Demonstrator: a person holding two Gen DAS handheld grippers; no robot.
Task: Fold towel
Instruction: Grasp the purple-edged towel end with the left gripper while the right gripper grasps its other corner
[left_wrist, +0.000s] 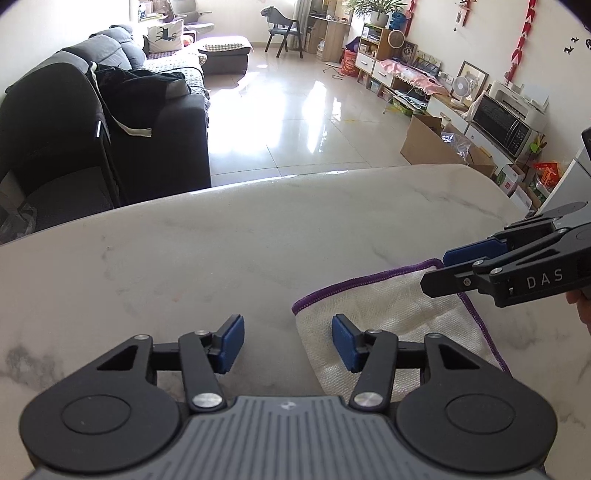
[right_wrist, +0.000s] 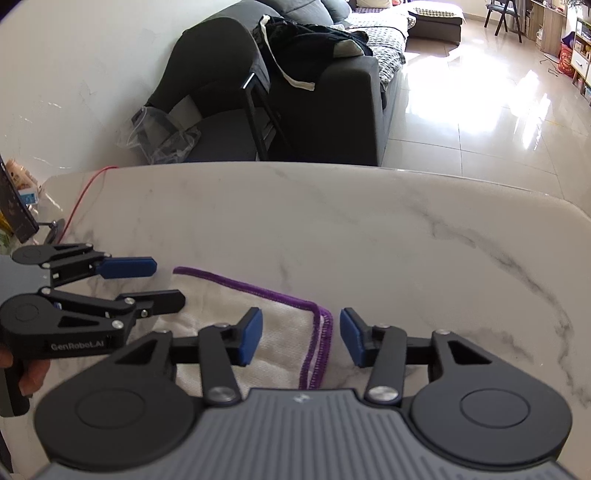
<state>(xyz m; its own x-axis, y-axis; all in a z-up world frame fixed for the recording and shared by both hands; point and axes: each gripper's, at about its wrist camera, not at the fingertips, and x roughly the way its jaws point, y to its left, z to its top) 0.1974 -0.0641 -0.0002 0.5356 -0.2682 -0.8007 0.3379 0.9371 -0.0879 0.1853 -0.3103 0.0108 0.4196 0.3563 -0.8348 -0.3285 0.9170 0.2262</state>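
Note:
A white towel (left_wrist: 406, 314) with a purple hem lies on the marble table (left_wrist: 258, 240), its edge doubled over on one side. My left gripper (left_wrist: 288, 343) is open and low over the towel's left edge, with one blue pad over bare table and the other over the cloth. My right gripper (right_wrist: 301, 339) is also open, and the towel's (right_wrist: 288, 332) purple doubled edge runs between its pads without touching them. The right gripper (left_wrist: 437, 271) shows at the towel's far right corner in the left wrist view. The left gripper (right_wrist: 162, 282) shows at the towel's left end in the right wrist view.
The table's (right_wrist: 332, 221) far edge drops to a glossy tiled floor. A dark sofa (left_wrist: 110, 110) and a black chair (right_wrist: 258, 122) stand beyond it. A red cable (right_wrist: 85, 192) and a dark upright device (right_wrist: 14, 210) sit at the table's left. A cardboard box (left_wrist: 424, 140) stands on the floor.

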